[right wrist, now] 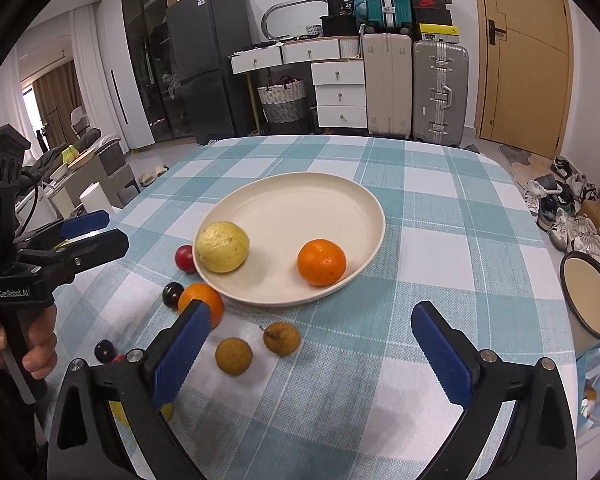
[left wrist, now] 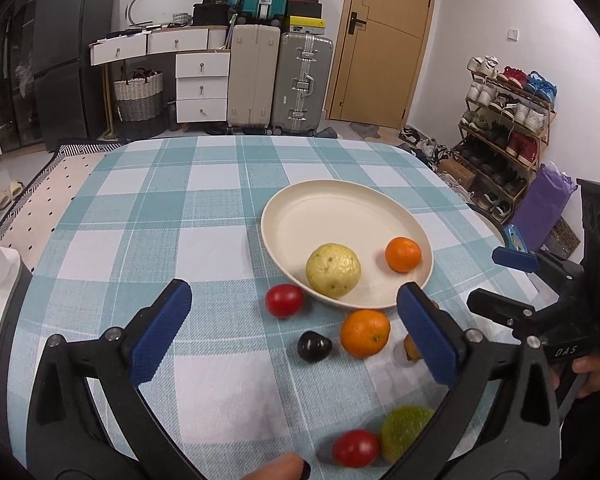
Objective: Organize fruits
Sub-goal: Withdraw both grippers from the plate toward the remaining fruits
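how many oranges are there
2: one orange on the cream plate, right of the yellow guava; the other orange on the tablecloth just off the plate's near rim. None looks hidden.

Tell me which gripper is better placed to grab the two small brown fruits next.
Probably the right gripper: it is open, and both brown fruits lie between its fingers. The left gripper faces the orange.

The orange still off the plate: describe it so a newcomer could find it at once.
Start at the cream plate on the checked cloth. Just outside its near rim lies an orange, beside a small black fruit. A smaller orange sits on the plate.
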Motion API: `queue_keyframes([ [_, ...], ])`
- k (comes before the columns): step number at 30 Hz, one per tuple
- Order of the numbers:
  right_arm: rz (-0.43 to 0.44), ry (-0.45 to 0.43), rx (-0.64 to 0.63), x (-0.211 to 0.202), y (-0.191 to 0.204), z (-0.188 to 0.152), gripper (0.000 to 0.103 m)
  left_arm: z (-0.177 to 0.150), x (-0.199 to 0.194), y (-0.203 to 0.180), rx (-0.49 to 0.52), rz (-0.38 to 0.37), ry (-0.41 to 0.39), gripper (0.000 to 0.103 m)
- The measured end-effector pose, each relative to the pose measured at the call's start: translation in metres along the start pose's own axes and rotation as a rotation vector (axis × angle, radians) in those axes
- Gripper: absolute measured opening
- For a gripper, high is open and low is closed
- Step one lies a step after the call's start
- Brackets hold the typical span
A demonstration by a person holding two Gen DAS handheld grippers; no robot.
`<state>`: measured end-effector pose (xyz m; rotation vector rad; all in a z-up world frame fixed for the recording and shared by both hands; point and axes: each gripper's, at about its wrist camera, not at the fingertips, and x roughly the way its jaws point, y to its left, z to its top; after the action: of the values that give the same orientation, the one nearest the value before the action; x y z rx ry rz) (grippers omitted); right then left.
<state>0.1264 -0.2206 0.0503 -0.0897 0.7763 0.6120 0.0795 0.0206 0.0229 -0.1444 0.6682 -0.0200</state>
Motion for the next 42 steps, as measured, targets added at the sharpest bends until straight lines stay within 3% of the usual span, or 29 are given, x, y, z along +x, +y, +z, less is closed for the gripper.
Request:
queue_keyframes([
  [22, 0.087, 0.052, -0.022, -0.021, 0.030, -0.037, 0.102, -0.054, -0.035, -0.002, 0.036, 0.028, 0.052, 0.102],
  [42, 0.210, 0.098, -0.063, -0.019, 0.058, -0.047, 0.102, -0.083, -0.034, 0.003, 0.057, 0.038, 0.148, 0.102],
])
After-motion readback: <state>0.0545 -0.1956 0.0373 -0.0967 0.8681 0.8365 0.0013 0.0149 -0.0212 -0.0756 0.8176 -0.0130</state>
